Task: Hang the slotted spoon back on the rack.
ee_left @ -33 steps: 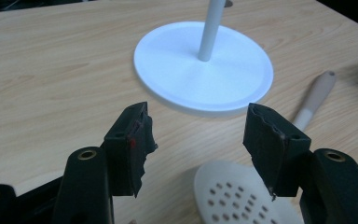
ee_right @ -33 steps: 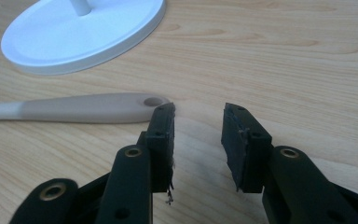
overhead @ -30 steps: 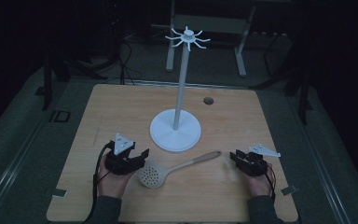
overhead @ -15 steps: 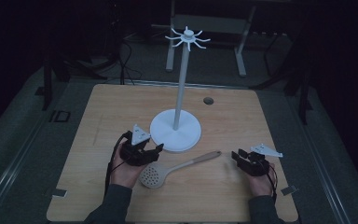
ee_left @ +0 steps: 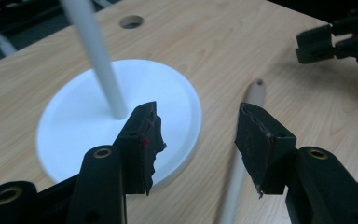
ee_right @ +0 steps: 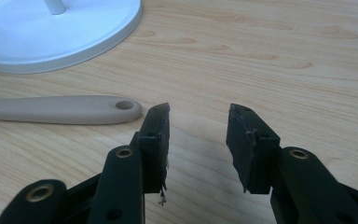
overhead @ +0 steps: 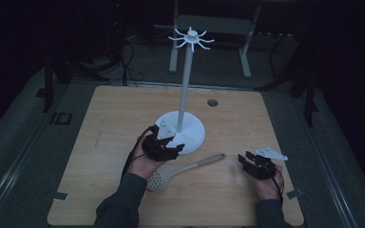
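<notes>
Step, as I judge it: pick up the skimmer spoon [overhead: 186, 170] w/ left claw [overhead: 172, 148]. That claw has been closing, jaws mid-wide, nothing btwn them; drop it square over the handle, just below-right of it. Right claw [overhead: 245, 161] has been opening, empty; the handle's hole end [ee_right: 125, 105] sits just left of it. Spoon lies flat on counter [overhead: 109, 118], long axis running from bowl near left claw to handle tip toward right claw

We hold the left gripper [overhead: 175, 150] over the rim of the white stand's base [overhead: 196, 131], above the slotted spoon [overhead: 180, 173], its jaws just narrowing with nothing between; the right gripper [overhead: 245, 159] rests apart, jaws just widening, empty.
</notes>
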A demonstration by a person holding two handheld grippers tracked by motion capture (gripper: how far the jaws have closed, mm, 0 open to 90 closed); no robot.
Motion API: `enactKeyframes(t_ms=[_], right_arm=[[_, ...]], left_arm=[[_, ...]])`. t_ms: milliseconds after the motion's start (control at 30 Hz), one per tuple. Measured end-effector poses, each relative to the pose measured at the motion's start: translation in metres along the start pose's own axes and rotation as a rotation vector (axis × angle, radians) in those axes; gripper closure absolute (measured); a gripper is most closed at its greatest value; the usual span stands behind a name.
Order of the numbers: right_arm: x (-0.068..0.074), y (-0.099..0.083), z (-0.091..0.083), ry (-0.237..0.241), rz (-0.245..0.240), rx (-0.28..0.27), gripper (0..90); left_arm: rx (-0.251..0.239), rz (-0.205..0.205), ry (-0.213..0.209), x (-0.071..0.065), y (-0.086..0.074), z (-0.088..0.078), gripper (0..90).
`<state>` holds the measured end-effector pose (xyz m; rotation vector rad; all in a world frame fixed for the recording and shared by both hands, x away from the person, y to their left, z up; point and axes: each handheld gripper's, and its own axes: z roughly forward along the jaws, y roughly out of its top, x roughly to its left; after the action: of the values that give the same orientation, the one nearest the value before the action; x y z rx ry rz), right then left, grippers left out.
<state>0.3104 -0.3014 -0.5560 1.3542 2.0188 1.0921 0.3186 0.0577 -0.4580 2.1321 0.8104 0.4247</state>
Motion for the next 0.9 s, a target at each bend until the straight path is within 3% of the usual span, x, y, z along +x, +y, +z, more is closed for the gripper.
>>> enactKeyframes(t_ms=[500, 900], right_arm=[[-0.004, 0.001, -0.003, -0.030, -0.010, -0.002, 56.0], [-0.006, 0.002, -0.004, -0.037, -0.007, -0.002, 53.1]], left_arm=[[0.137, 0.058, -0.086, -0.006, 0.022, 0.044, 52.5], [0.259, 0.130, -0.110, -0.020, 0.030, 0.074, 59.8]])
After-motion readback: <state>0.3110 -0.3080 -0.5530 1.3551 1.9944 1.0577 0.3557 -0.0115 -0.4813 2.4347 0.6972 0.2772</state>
